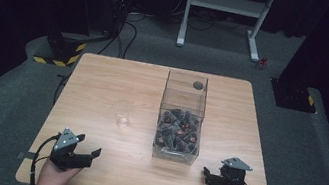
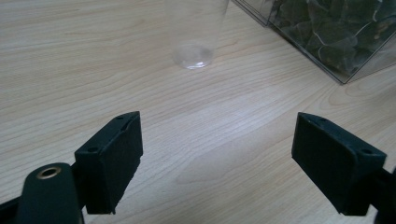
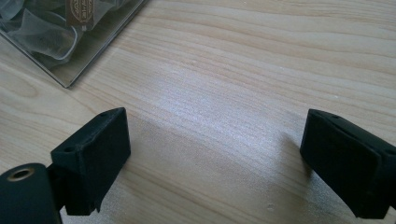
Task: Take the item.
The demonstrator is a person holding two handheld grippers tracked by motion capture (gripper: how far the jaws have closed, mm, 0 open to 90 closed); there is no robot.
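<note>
A clear plastic box [image 1: 181, 118] stands right of the table's middle, holding several dark pyramid-shaped sachets [image 1: 177, 130] in its near half. A clear empty cup [image 1: 122, 117] stands upright to the box's left. My left gripper [image 1: 83, 156] rests near the table's front left, open, with nothing between its jaws. In the left gripper view the cup [image 2: 196, 32] is ahead of it and the box [image 2: 327, 32] is at the upper right. My right gripper [image 1: 216, 178] is at the front right, open and empty. The box corner [image 3: 70, 42] is at its view's upper left.
The wooden table [image 1: 102, 87] has bare room around the cup and box. Beyond the far edge, on grey carpet, stand a white desk frame [image 1: 226, 11], a black base with yellow stripes [image 1: 60, 50] and another black base [image 1: 293, 96].
</note>
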